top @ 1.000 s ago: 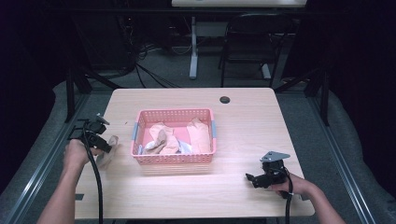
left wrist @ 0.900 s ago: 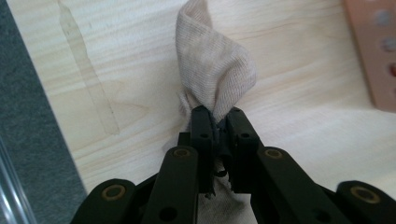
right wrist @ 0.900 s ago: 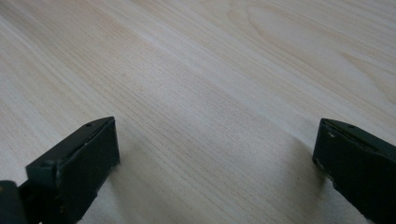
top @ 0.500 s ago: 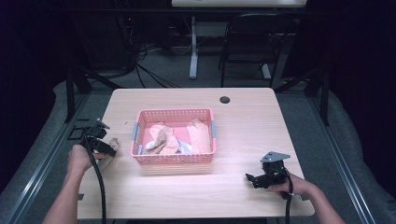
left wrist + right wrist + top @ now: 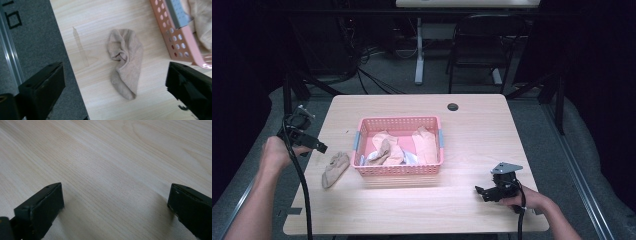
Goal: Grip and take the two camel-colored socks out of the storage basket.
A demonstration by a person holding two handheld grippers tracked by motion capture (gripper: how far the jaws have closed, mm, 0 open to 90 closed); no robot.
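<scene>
The left gripper [image 5: 312, 145] has just spread its jaws and lifted clear, leaving the beige sock [image 5: 125, 60] flat on the table [image 5: 472, 125] just left of the pink basket [image 5: 398, 169] (likely one unloaded); the right gripper [image 5: 484, 192] rests near right, jaws spread, empty.

High view overlooks the table [image 5: 472, 125]; left gripper view closely shares its sock [image 5: 125, 60].

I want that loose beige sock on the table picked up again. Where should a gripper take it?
Probably at the bunched, folded middle of the beige sock, coming straight down from above with the open left gripper: it lies flat on the table, and that ridge gives the jaws cloth to pinch.
</scene>
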